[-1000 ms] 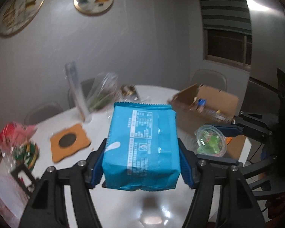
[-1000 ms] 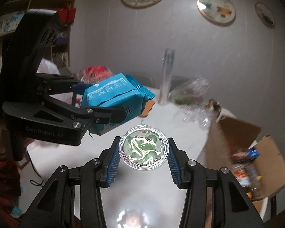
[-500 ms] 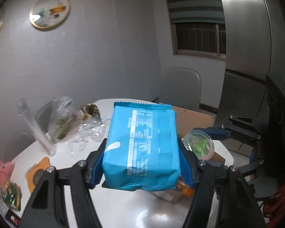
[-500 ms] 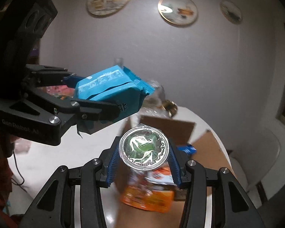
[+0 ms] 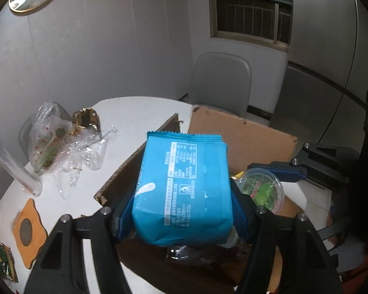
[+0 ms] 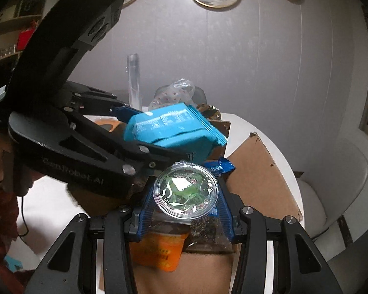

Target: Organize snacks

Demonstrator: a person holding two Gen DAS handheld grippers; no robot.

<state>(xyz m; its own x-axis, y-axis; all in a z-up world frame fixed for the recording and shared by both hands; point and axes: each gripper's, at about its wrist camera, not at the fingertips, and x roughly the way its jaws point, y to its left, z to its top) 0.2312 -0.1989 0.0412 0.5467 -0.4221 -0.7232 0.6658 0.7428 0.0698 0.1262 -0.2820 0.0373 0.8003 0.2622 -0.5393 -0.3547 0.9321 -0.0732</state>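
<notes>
My left gripper is shut on a blue snack packet, its blue pads pressed on both sides. The packet hangs over the open cardboard box. In the right wrist view the same blue packet sits in the left gripper, above and left of my right gripper. My right gripper is shut on a round clear jelly cup with a green print on its lid. The cup also shows just right of the packet in the left wrist view. Both hang above the box.
Inside the box lie an orange packet, a blue wrapper and a dark bag. On the white round table are crumpled clear bags, a gold wrapper, an orange coaster and a tall clear tube. A grey chair stands behind the table.
Both grippers have swung right across the table, each still gripping its snack, and now hang over the open cardboard box. The left gripper has tilted further down.
</notes>
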